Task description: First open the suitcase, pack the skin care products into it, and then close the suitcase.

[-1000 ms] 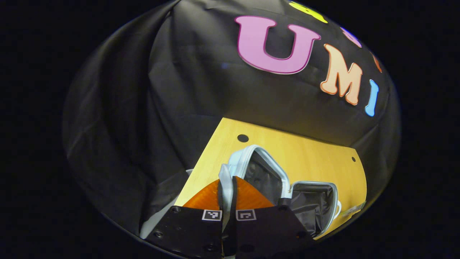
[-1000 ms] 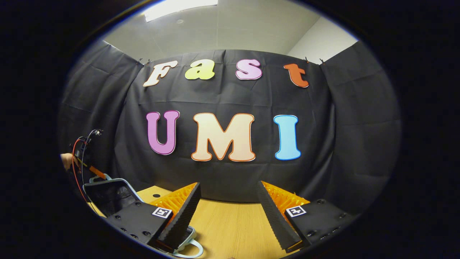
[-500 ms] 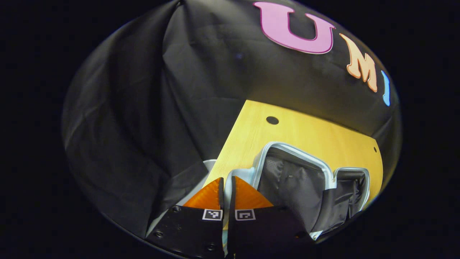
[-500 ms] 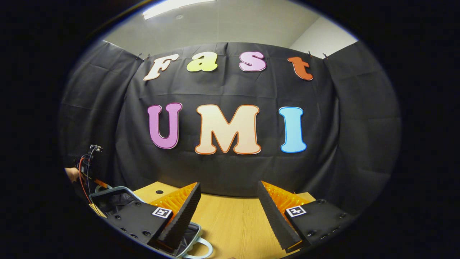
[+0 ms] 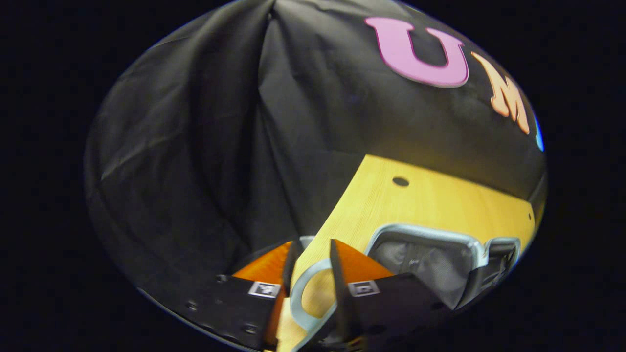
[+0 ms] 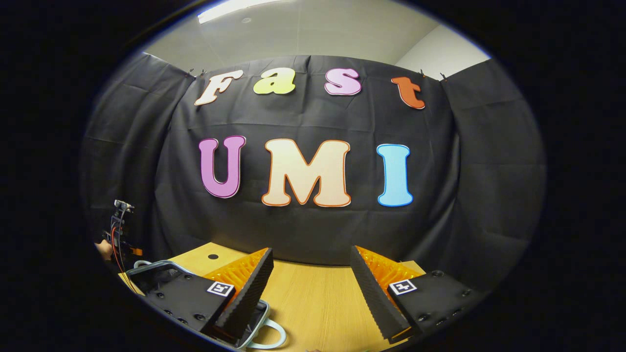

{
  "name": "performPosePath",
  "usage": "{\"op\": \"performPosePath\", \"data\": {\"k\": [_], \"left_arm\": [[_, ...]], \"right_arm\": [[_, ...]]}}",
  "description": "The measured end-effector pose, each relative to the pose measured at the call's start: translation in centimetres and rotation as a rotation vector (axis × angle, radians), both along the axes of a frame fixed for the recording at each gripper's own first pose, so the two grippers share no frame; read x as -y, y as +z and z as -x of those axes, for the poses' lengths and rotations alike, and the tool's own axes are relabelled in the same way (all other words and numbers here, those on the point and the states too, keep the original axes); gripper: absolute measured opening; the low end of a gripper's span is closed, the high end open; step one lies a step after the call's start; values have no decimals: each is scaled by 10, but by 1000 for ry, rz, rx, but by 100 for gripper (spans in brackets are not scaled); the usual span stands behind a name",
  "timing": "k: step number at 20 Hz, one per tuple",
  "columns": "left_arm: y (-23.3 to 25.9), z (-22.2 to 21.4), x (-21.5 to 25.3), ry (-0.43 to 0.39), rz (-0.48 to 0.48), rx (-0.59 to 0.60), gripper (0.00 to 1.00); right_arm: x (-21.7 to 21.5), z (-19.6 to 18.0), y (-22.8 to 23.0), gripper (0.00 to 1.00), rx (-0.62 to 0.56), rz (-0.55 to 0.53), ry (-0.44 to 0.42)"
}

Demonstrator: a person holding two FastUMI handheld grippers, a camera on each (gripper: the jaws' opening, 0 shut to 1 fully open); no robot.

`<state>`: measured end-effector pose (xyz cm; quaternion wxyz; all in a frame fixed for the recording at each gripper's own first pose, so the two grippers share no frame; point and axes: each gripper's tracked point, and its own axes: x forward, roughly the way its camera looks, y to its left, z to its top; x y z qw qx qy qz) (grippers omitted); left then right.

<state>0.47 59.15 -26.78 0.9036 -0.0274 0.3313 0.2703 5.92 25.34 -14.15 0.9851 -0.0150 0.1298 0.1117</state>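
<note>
Left gripper (image 5: 311, 274): I have its fingers parted around the suitcase (image 5: 430, 259) handle (image 5: 305, 293), not pinching. Right gripper (image 6: 311, 288): fingers released, over table (image 6: 313, 303).

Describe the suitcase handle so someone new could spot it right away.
Start at the wooden table, then find the open suitcase with its dark lining. At its near end a pale curved handle loops out between the left gripper fingers: the one hollow loop there.
</note>
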Motion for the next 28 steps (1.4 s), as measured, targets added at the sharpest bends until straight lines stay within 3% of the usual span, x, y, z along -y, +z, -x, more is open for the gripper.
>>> {"op": "performPosePath", "data": {"k": [2, 4, 9, 15, 21, 24, 28], "left_arm": [[39, -11, 15, -3, -69, 121, 84], [70, -17, 40, -10, -141, 206, 97], [155, -9, 115, -35, -195, 380, 95], [203, -18, 242, -152, -192, 508, 94], [188, -23, 378, -332, -152, 492, 94], [167, -20, 443, -416, -77, 466, 94], [129, -12, 502, -506, -15, 403, 94]], "right_arm": [[8, 0, 7, 99, 27, -8, 2], [17, 1, 15, 99, 64, -18, 5], [53, 6, 32, 99, 162, -21, -17], [91, 17, 34, 99, 194, -77, -27], [129, 23, 15, 96, 147, -107, -35], [143, 28, 7, 99, 121, -106, -25], [162, 34, 4, 99, 113, -100, -12]]}}
